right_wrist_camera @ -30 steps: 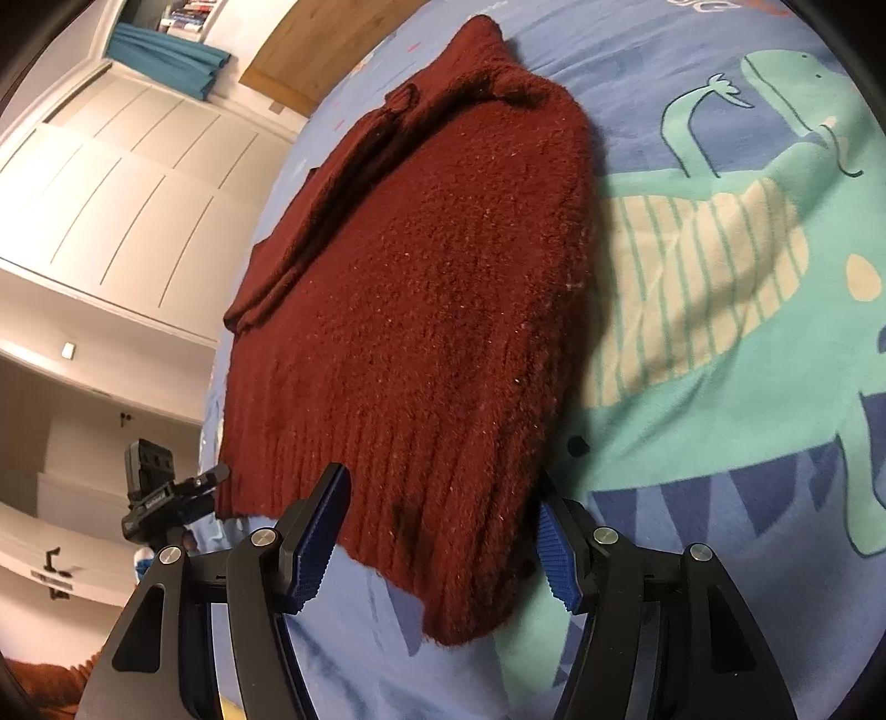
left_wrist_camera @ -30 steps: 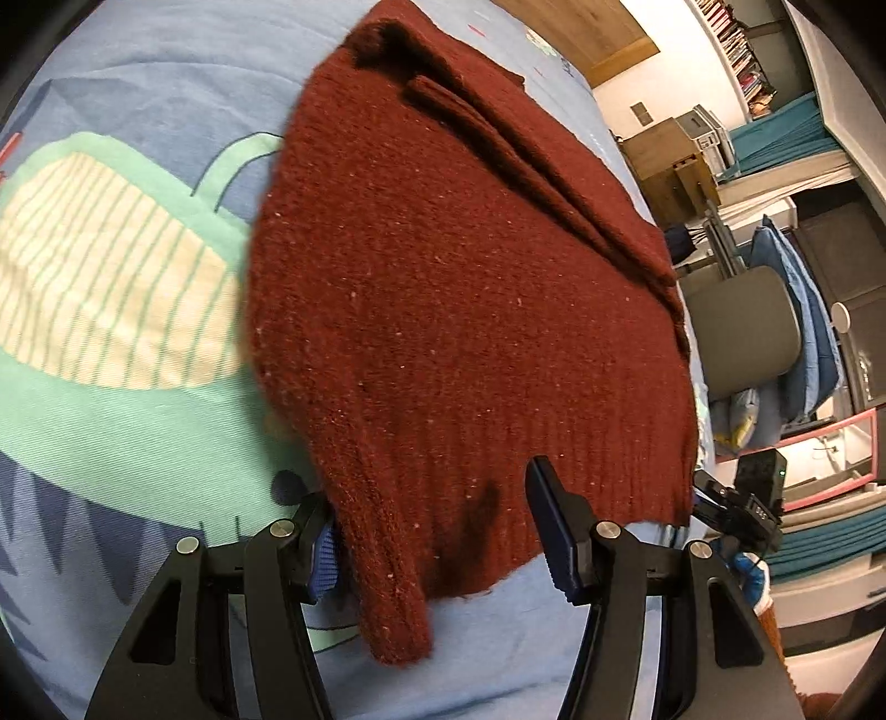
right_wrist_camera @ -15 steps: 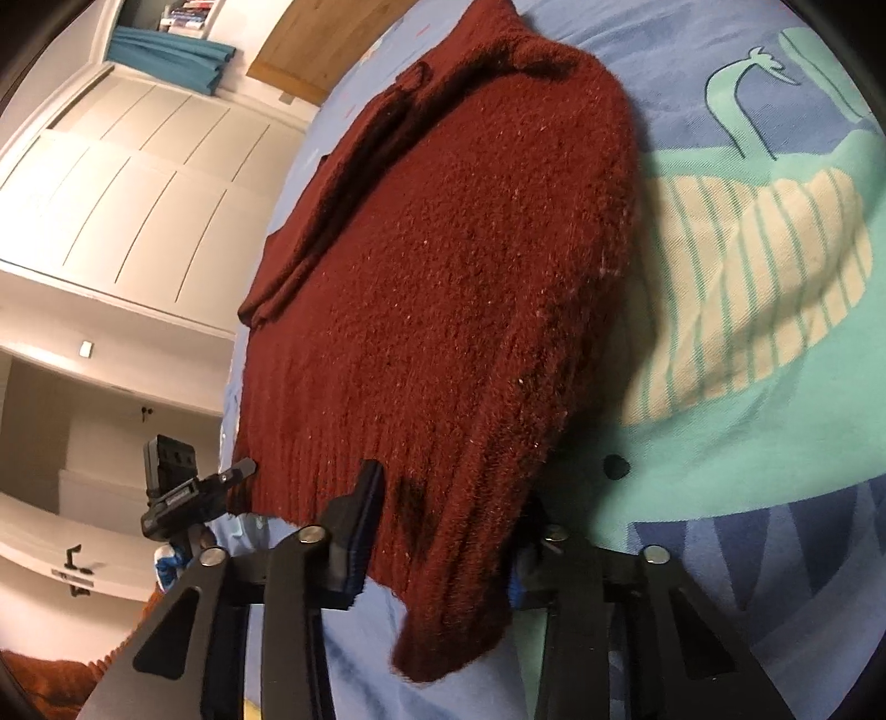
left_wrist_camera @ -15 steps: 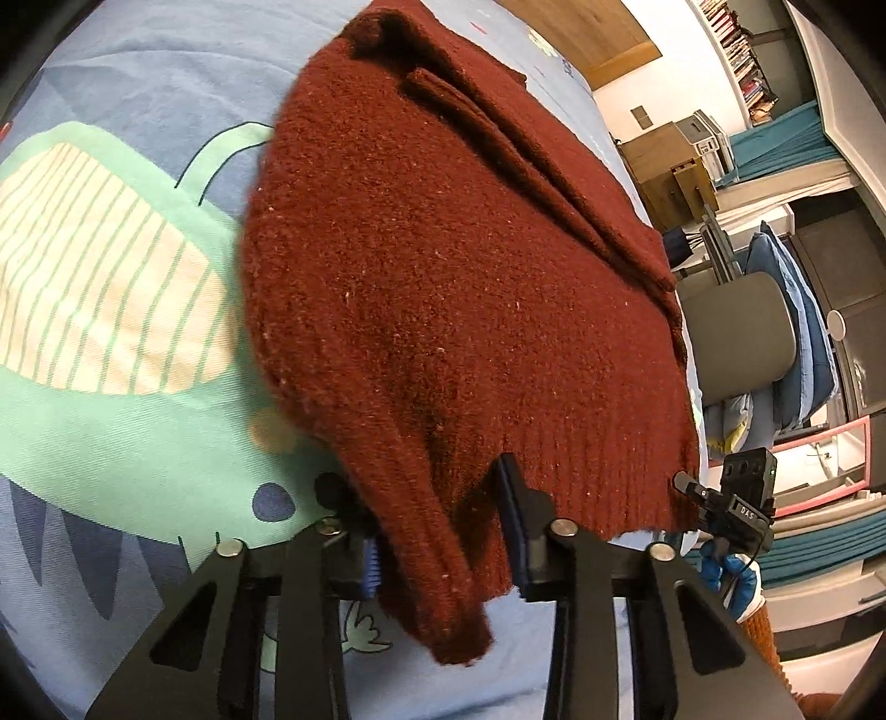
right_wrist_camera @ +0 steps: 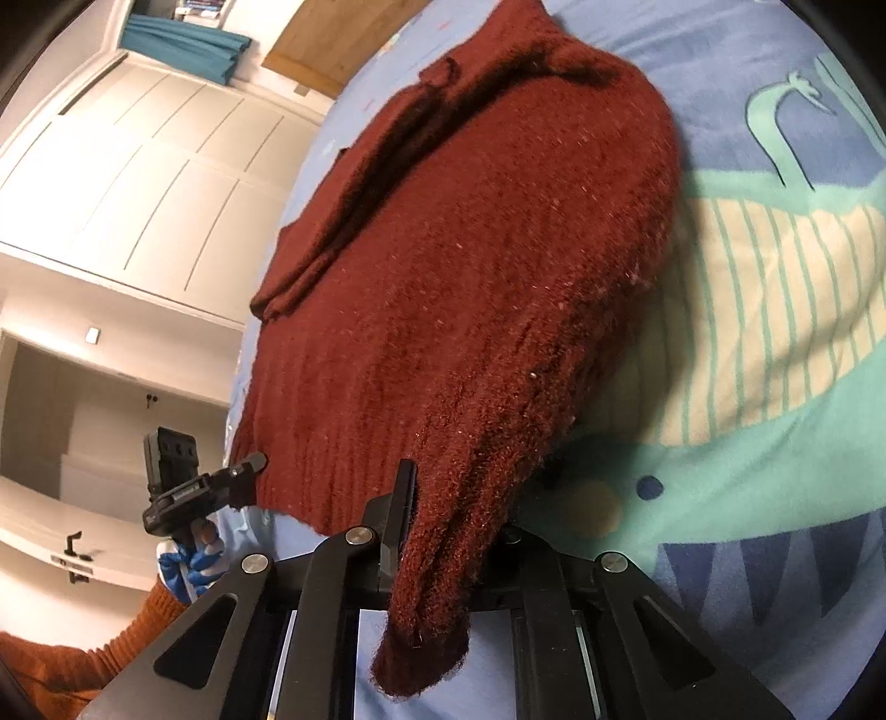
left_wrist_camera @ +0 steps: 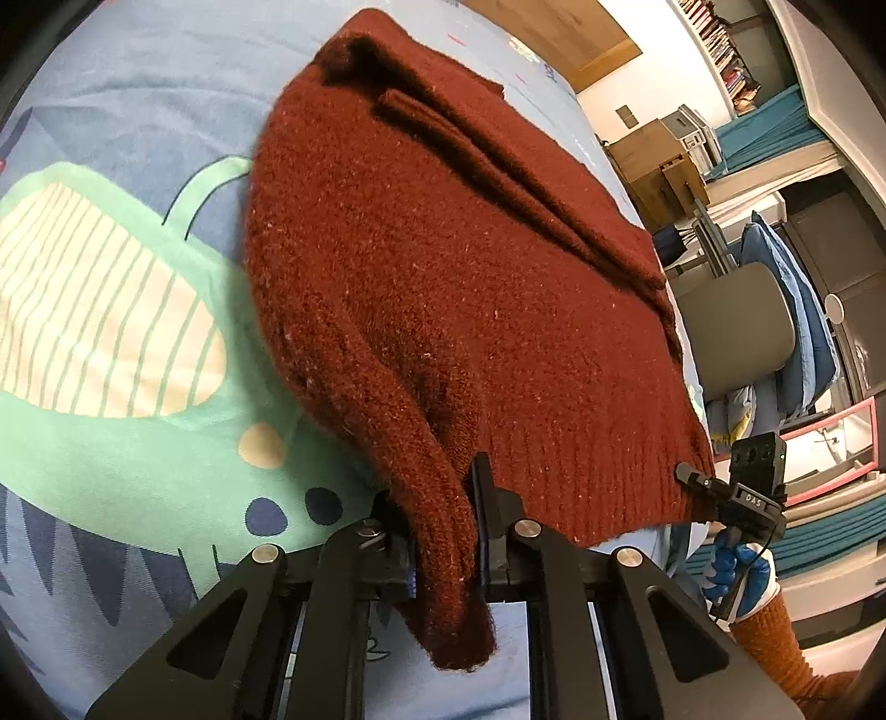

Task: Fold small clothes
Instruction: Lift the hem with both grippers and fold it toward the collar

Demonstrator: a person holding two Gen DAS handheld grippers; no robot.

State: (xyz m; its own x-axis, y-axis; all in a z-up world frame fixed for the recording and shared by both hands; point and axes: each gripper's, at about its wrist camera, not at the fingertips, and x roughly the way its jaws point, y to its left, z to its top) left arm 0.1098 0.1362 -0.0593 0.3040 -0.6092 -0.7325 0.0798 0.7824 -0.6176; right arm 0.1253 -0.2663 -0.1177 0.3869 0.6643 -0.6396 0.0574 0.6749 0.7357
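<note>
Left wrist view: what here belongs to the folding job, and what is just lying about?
Belongs to the job:
- dark red knit sweater
- left claw, just closed on its hem corner
- right claw, just closed on the other hem corner

Just lying about:
- dinosaur-print bed sheet underneath
- grey chair
- cardboard boxes
- bookshelf

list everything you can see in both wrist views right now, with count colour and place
sweater: 1, dark red knit, flat on the bed, sleeves folded in, hem nearest the cameras
bed sheet: 1, blue with a green and cream dinosaur print, under the sweater
chair: 1, grey, beside the bed
wardrobe doors: white, panelled, beyond the bed
left claw: 1, black, just closed, pinching one hem corner
right claw: 1, black, just closed, pinching the other hem corner
gloved hand: blue and white glove, orange sleeve, holds the right claw
</note>
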